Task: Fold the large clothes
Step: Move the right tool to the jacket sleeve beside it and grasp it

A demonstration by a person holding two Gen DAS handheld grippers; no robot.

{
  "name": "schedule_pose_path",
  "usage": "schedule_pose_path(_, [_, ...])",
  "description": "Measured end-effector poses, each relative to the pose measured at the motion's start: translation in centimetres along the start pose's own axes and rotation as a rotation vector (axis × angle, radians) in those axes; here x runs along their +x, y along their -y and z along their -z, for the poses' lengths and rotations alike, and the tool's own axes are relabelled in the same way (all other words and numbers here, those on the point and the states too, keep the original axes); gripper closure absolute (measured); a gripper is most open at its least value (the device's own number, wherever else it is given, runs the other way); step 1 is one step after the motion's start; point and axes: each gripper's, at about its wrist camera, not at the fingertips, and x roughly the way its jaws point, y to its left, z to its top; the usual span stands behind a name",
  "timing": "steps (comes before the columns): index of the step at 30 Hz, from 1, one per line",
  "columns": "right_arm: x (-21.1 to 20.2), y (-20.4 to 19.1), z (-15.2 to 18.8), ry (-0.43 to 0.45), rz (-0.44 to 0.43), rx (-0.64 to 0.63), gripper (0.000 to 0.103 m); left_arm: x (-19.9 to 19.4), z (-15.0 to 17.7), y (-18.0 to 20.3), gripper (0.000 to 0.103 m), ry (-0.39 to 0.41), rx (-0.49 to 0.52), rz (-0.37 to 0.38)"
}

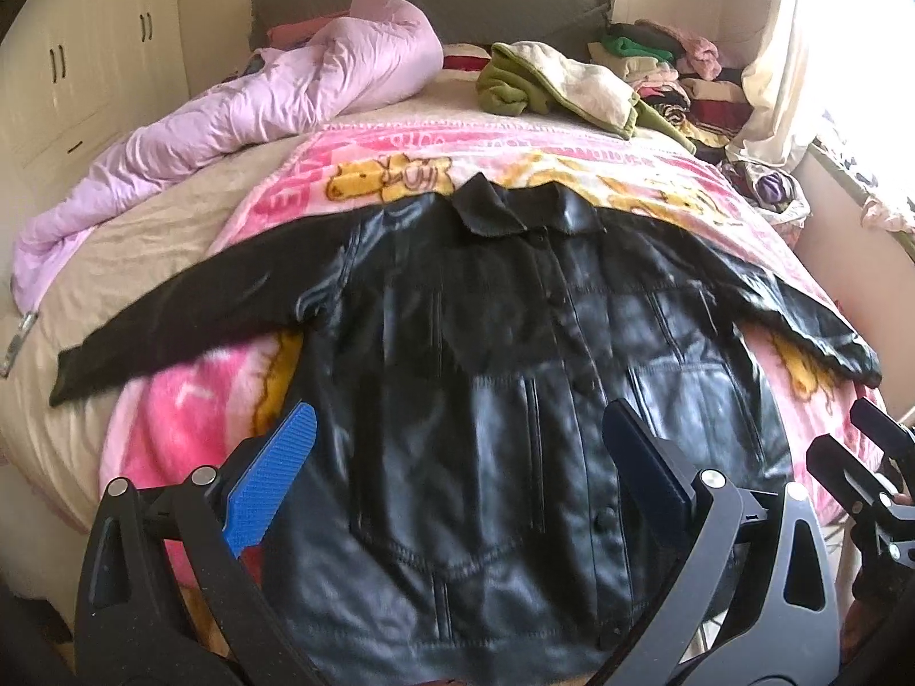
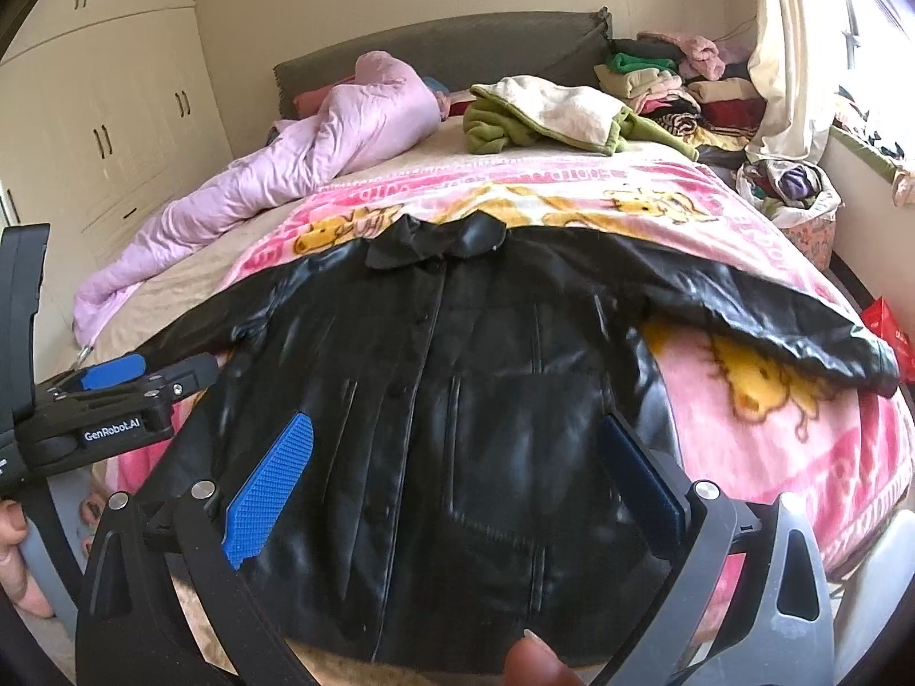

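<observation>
A black leather jacket (image 1: 492, 400) (image 2: 457, 400) lies flat and face up on a pink cartoon blanket (image 1: 189, 417) (image 2: 772, 457), buttoned, collar at the far end, both sleeves spread out to the sides. My left gripper (image 1: 457, 429) hovers open over the jacket's lower front, nothing between its blue fingers (image 1: 269, 480). My right gripper (image 2: 454, 440) is open too, above the hem area, holding nothing. The left gripper's body (image 2: 86, 406) shows at the left of the right wrist view. A fingertip (image 2: 532, 663) shows at the bottom edge.
A rumpled lilac duvet (image 1: 240, 114) lies along the bed's left side. An olive and cream garment (image 1: 560, 86) sits near the dark headboard (image 1: 434, 6). Stacked clothes (image 1: 675, 68) and a full basket (image 2: 795, 194) stand at the right by the curtain. White wardrobes (image 2: 114, 114) line the left wall.
</observation>
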Motion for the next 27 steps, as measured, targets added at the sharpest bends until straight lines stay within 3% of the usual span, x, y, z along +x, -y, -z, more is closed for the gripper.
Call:
schedule_pose_path(13, [3.7, 2.5, -4.3, 0.029, 0.042, 0.045, 0.004, 3.7, -6.1, 1.1, 0.009, -0.017, 0.034, 0.016])
schedule_pose_path(27, [8.6, 11.5, -7.7, 0.016, 0.158, 0.288, 0.004, 10.7, -11.4, 2.9, 0.009, -0.078, 0.029, 0.057])
